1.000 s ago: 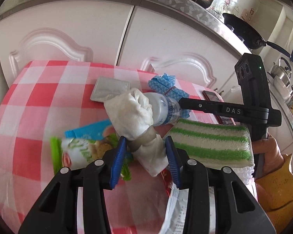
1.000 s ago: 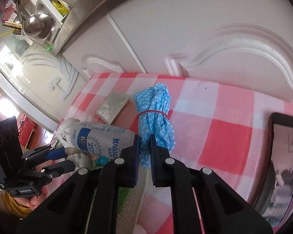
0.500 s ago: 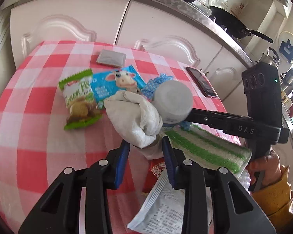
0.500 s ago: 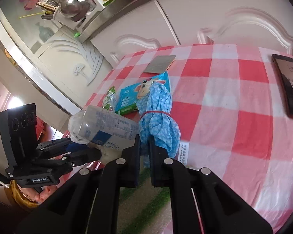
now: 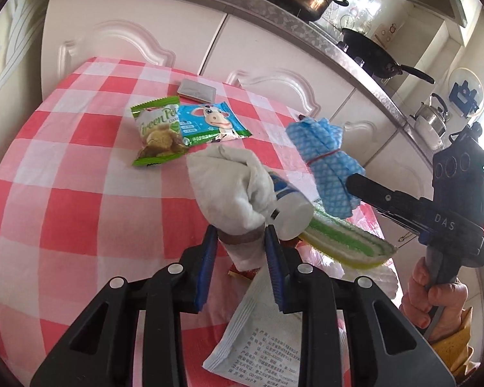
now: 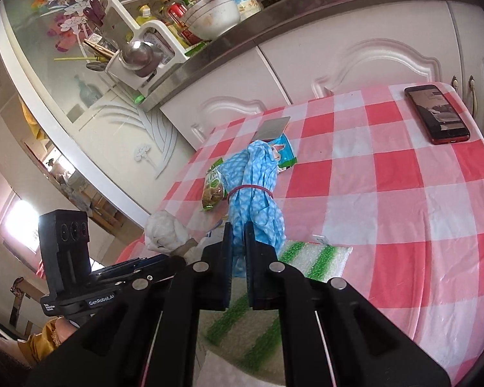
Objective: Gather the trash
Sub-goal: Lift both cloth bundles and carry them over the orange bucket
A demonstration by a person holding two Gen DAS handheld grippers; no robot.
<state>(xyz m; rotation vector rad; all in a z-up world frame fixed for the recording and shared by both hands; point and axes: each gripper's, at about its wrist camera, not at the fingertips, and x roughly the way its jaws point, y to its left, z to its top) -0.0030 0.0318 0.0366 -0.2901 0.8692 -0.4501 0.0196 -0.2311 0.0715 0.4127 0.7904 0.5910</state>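
Note:
My left gripper (image 5: pixel 240 235) is shut on a white cloth bundle (image 5: pixel 229 193) tied with a brown band and holds it above the red checked table (image 5: pixel 64 193). A plastic bottle (image 5: pixel 288 206) lies just behind the bundle. My right gripper (image 6: pixel 238 235) is shut on a blue dotted cloth roll (image 6: pixel 253 190) bound with a red rubber band, also lifted; it shows in the left wrist view (image 5: pixel 326 161). A green snack wrapper (image 5: pixel 156 132) and a blue cow wrapper (image 5: pixel 209 122) lie on the table.
A green-striped white sponge cloth (image 5: pixel 342 242) and a white printed packet (image 5: pixel 267 338) lie near the front edge. A silver pouch (image 5: pixel 196 90) lies at the back. A red phone (image 6: pixel 437 113) lies at the far right corner. White cabinets stand behind the table.
Both grippers have risen and pulled back with their cloth bundles. The two wrappers that lay under them are now uncovered on the table.

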